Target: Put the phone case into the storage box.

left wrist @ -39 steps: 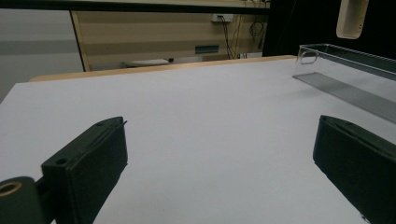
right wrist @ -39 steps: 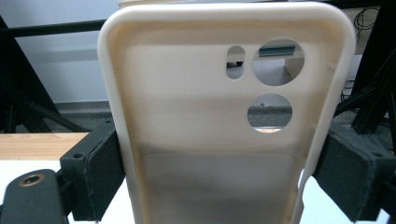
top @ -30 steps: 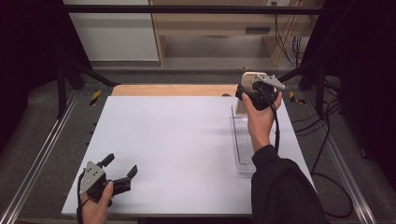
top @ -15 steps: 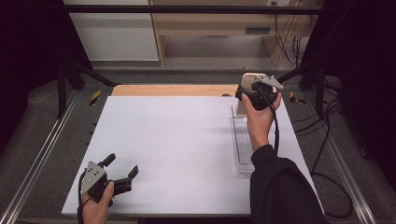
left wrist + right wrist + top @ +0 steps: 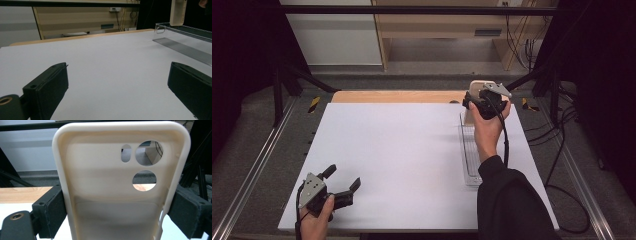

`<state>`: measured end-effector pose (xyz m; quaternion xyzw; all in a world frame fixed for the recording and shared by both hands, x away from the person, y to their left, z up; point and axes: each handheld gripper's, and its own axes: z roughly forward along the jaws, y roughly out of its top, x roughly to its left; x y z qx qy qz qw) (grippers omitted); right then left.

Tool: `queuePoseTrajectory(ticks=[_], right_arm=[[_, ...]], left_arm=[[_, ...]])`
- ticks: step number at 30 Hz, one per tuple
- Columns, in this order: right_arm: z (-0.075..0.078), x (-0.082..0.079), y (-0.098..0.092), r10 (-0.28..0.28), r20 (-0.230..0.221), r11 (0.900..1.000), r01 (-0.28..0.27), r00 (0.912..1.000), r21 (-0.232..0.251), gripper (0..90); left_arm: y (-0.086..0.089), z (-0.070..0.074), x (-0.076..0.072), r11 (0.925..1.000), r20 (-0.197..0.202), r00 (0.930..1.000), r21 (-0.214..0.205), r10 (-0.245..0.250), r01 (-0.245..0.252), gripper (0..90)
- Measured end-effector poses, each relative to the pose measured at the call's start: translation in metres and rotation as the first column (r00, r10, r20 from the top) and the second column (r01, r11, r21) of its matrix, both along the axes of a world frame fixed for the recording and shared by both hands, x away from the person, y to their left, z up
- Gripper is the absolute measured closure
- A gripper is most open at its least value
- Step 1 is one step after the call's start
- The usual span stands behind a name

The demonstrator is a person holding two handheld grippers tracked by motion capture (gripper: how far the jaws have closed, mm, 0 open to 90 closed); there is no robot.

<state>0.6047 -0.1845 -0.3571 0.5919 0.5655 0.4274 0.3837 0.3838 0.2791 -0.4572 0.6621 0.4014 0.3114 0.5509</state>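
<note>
Right hand-held gripper clamping cream phone case upright between jaws, clear tray just below; left hand-held gripper idling wide open, hovering low over bench.

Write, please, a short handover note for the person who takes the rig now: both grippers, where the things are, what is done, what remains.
Right hand-held gripper: shut on the cream phone case, held upright above the far end of the clear plastic tray.
Left hand-held gripper: open, holding nothing, low over the near left corner of the white table.
Done: the case is picked up and off the table.
Left: probably to set the case down, perhaps into the tray; the pictures do not settle where.
</note>
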Motion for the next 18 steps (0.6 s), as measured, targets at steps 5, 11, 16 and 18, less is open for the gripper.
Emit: queuePoseTrajectory(ticks=[5, 11, 16, 18], right_arm=[[-0.009, 0.008, 0.001, -0.008, -0.011, 1.0000, 0.008, 0.9999, 0.001, 11.6], [-0.015, 0.012, 0.003, -0.014, -0.008, 0.9997, 0.014, 0.9999, -0.021, 11.6], [-0.021, 0.015, 0.001, -0.024, -0.014, 0.9995, 0.024, 0.9996, -0.020, 11.6], [-0.023, 0.016, 0.002, -0.027, -0.016, 0.9995, 0.026, 0.9995, -0.015, 11.6]], left_arm=[[0.001, 0.000, 0.000, 1.0000, 0.001, 1.0000, -0.006, 0.004, -0.004, 2.9], [0.002, 0.000, 0.000, 1.0000, -0.001, 1.0000, -0.008, -0.001, 0.001, 3.0], [0.001, 0.000, 0.000, 0.9999, 0.004, 1.0000, -0.010, -0.004, 0.004, 2.9], [0.001, 0.000, 0.000, 0.9999, 0.005, 1.0000, -0.011, -0.006, 0.007, 2.9]])
